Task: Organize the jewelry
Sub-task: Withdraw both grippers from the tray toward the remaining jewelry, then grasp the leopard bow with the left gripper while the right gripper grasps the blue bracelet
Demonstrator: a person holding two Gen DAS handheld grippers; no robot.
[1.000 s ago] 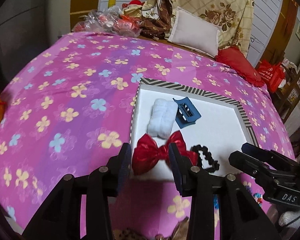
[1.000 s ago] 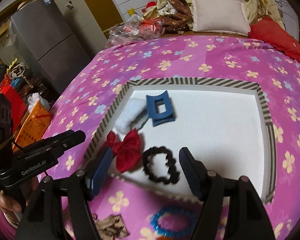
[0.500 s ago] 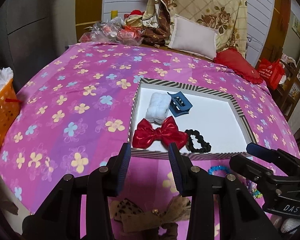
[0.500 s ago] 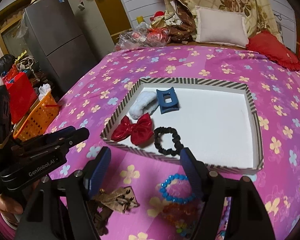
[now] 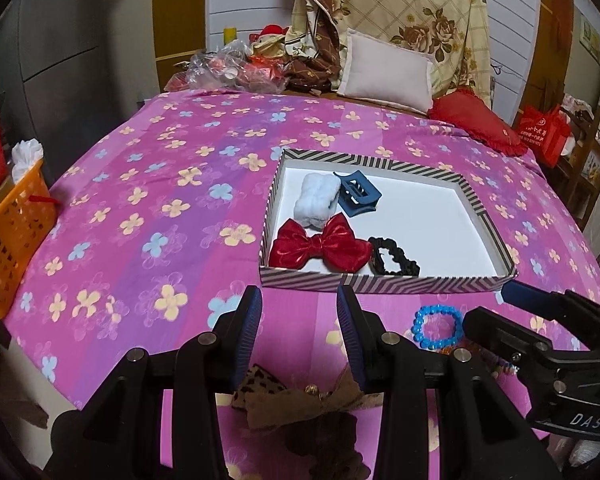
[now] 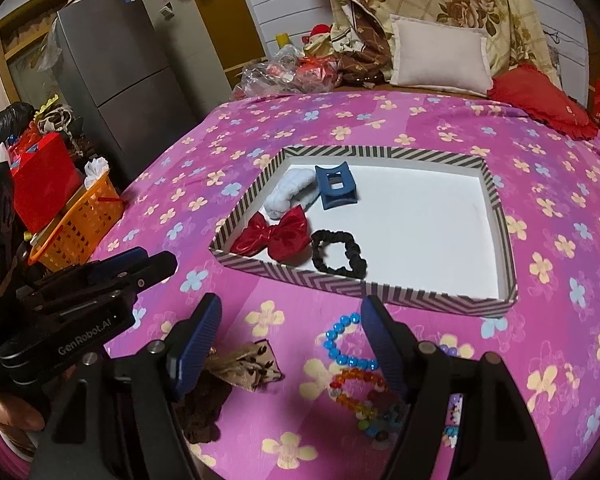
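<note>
Both tools hang above the near edge of the bed [image 5: 148, 184], empty: the left tool [image 5: 299, 334] has its jaws partly apart, the right tool [image 6: 291, 343] wider. Beyond them the striped box [image 6: 496, 200] holds a red bow [image 6: 274, 234] lying crosswise, a black scrunchie [image 6: 339, 253], a blue claw clip [image 6: 335, 187] and a white scrunchie [image 6: 290, 192]. Outside it, near the tools, lie a blue bead bracelet [image 6: 346, 342], a multicoloured bracelet [image 6: 360, 394] partly hidden by the right tool's finger, and a leopard bow [image 5: 300, 400], partly covered.

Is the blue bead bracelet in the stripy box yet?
No, out. The blue bead bracelet lies on the pink cover, in front of the stripy box.
</note>
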